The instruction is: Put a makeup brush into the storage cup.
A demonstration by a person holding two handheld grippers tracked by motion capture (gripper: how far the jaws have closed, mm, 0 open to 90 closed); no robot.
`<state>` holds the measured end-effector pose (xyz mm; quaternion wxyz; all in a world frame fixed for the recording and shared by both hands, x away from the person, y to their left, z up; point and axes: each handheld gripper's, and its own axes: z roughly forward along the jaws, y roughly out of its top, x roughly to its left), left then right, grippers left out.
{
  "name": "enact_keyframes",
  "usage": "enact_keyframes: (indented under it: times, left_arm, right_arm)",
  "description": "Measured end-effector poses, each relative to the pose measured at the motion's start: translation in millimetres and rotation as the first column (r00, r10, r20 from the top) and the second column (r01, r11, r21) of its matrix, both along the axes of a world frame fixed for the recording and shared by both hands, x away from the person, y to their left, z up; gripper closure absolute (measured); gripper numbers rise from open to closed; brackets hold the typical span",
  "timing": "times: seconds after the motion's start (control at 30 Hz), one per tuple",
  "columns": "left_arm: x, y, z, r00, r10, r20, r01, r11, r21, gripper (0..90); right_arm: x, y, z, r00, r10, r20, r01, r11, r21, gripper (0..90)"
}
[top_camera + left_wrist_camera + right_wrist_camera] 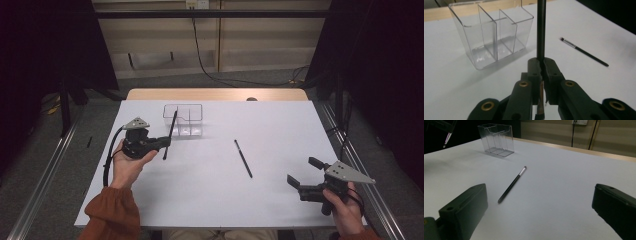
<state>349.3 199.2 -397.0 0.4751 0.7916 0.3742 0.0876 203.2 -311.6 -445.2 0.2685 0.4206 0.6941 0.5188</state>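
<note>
We have the left hand-held gripper [166, 141] clamped on a slim black makeup brush [171, 131], left of centre beside the clear plastic divided organiser [183, 120]. Next we judge lifting it over a compartment. Right hand-held gripper [304, 173] waits, jaws apart, near the second black brush [243, 158] mid-tabletop [280, 125].

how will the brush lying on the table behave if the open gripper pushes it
The brush is thin and round, so it would probably roll or pivot. It looks stiff and light. The smooth table may let it slide away from the right gripper.
</note>
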Motion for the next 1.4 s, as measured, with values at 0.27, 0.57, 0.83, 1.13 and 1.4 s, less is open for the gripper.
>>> enact_keyframes:
  times: [0.27, 0.57, 0.83, 1.13, 1.4]
  left_arm:
    - [-2.7, 0.9, 2.6, 0.9993, 0.013, 0.035, -0.009, 0.9944, -0.106, 84.8]
    - [-10.5, -8.3, 8.3, 0.9968, -0.04, 0.07, 0.047, 0.9936, -0.103, 84.8]
    - [-16.0, -16.3, 9.9, 0.9928, -0.097, 0.071, 0.105, 0.9875, -0.118, 84.8]
    - [-23.8, -33.6, 12.0, 0.9821, -0.166, 0.088, 0.175, 0.9786, -0.108, 84.8]
    - [-27.1, -47.3, 8.6, 0.972, -0.224, 0.07, 0.231, 0.968, -0.099, 84.8]
  right_arm:
    - [-0.2, 0.4, 0.2, 1.0, 0.0, 0.002, 0.0, 1.0, 0.006, 0.0]
    - [-0.3, 0.1, 0.3, 1.0, 0.001, 0.002, -0.001, 1.0, 0.007, 0.0]
    - [-0.6, 0.2, 0.7, 1.0, 0.002, 0.003, -0.002, 1.0, 0.009, 0.0]
    - [-1.1, 0.4, 1.0, 1.0, 0.005, 0.007, -0.005, 1.0, 0.01, 0.0]
    - [-0.8, 0.0, 0.9, 0.9999, 0.007, 0.009, -0.007, 1.0, 0.008, 0.0]
